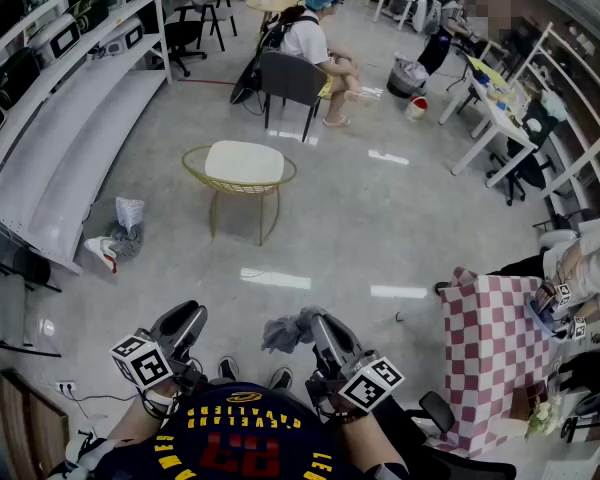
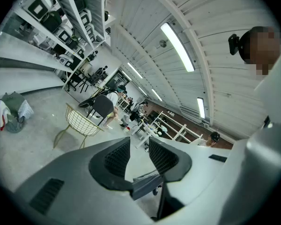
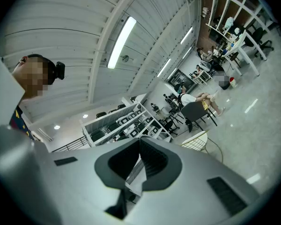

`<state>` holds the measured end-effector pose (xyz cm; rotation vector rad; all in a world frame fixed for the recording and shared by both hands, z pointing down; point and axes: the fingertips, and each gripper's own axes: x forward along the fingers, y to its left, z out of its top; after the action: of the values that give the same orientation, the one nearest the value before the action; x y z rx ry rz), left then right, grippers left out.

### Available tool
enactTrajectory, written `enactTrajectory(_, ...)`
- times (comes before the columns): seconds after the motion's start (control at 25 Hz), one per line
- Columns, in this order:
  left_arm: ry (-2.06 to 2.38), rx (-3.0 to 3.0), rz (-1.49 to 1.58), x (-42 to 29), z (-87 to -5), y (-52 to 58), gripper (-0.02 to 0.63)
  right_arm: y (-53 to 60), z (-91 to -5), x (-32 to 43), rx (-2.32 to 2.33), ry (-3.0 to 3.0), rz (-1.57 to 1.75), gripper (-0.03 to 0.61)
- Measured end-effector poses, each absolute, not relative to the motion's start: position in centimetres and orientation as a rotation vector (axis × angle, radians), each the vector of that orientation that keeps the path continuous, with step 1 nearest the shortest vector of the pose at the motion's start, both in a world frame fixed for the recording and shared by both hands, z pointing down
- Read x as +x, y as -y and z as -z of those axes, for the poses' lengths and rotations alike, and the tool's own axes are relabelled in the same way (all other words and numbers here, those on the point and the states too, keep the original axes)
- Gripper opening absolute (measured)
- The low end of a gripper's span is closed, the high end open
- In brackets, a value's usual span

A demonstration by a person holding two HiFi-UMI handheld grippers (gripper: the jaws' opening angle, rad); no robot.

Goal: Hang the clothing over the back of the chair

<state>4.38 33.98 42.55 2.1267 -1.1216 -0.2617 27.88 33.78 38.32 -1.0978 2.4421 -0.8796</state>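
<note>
Taking the wire chair at mid-floor as the mark: behind it a person sits on a second chair, with a bin behind and to the right. A shelving rack runs along its left, and a heap of cloth lies on the floor near-left. Desks stand far right, a covered table near right. In front, the left gripper and right gripper sit side by side, with the clothing between them at the right one's jaws

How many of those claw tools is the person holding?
2. The left gripper is at lower left, jaws apart; the right gripper beside it is shut on the grey clothing.
</note>
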Motion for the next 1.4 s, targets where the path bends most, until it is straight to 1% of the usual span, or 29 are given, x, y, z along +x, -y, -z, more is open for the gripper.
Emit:
enactTrajectory(0.52,1.124,2.129,0.244,8.4,-42.1,-36.2,0.129,-35.8,-38.1,33.1,-1.131,-2.429,0.858,0.018)
enactTrajectory(0.92,1.122,2.134,0.225,12.3,-42.5,-36.7,0.129,-36.8,-37.4,36.3,-1.197,-2.505,0.716,0.018)
enactTrajectory(1.2,1.102,2.143,0.205,16.1,-42.6,-36.1,0.129,-36.6,-37.8,39.3,-1.205,-2.501,0.711,0.018)
enactTrajectory(1.4,1.058,2.130,0.146,17.3,-43.5,-35.3,0.129,-36.4,-38.8,41.5,-1.298,-2.446,0.758,0.018)
